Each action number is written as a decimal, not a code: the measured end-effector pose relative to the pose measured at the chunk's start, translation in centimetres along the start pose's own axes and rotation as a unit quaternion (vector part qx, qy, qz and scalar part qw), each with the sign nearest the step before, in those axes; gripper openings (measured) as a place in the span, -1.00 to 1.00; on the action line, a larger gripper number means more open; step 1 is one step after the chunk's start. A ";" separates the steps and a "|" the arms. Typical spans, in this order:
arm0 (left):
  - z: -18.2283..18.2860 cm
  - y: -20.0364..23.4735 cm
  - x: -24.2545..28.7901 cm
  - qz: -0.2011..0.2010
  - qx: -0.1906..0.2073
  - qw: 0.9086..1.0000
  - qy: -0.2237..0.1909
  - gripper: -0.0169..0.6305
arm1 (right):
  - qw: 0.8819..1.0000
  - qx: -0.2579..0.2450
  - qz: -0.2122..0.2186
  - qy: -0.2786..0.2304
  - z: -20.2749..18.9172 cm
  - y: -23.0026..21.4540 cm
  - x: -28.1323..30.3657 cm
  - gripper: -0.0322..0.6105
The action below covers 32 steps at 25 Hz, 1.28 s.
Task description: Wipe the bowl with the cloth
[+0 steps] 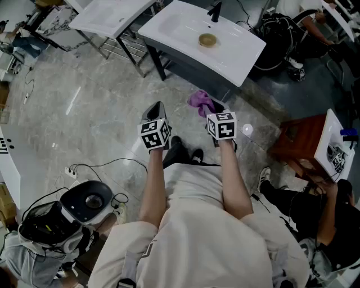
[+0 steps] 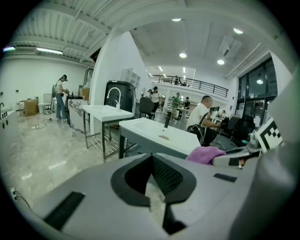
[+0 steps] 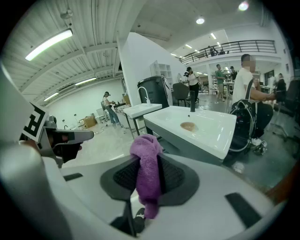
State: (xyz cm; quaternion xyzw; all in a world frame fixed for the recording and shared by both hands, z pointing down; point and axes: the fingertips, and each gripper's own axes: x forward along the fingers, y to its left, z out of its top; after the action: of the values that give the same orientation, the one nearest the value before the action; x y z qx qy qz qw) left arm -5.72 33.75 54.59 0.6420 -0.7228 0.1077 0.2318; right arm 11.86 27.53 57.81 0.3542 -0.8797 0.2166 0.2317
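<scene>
A small brownish bowl point(image 1: 207, 40) lies in the white sink basin point(image 1: 180, 25) ahead of me; it also shows as the bowl point(image 3: 189, 126) in the right gripper view and faintly as the bowl point(image 2: 163, 137) in the left one. My right gripper point(image 1: 216, 109) is shut on a purple cloth point(image 1: 198, 101), which hangs bunched between the pads as the cloth point(image 3: 146, 161). My left gripper point(image 1: 157, 108) is held beside it at the same height, its jaws point(image 2: 152, 159) shut at the tips with nothing in them. Both grippers are short of the basin's near edge, above the floor.
A second white basin on a metal frame point(image 1: 109, 17) stands to the left. A red-brown stool point(image 1: 298, 140) and a person crouched on the floor point(image 1: 315, 208) are at the right. A round device with cables point(image 1: 87, 202) sits at my lower left. A black bag point(image 1: 275, 34) lies beyond the sink.
</scene>
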 end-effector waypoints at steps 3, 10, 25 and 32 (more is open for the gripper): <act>-0.7 0.0 0.2 0.000 -0.006 1.000 0.010 -0.93 | 1.000 -0.004 0.001 0.001 0.0 -0.3 0.2 -0.62; -0.7 0.4 1.5 -0.001 -0.015 1.000 0.014 -0.93 | 1.000 0.001 0.015 0.005 -0.1 -0.6 1.6 -0.62; 7.6 5.3 10.4 -0.019 -0.004 1.000 0.009 -0.93 | 0.997 0.027 0.037 -0.061 10.5 -2.1 9.7 -0.61; 11.5 7.7 16.6 -0.041 -0.005 0.999 0.014 -0.93 | 0.998 0.018 0.014 -0.051 13.6 -3.6 14.3 -0.61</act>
State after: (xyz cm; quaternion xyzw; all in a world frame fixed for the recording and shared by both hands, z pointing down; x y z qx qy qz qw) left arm -16.65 15.14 53.59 0.6686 -0.6927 0.1037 0.2497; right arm 1.86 10.32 55.74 0.3561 -0.8914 0.2170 0.1774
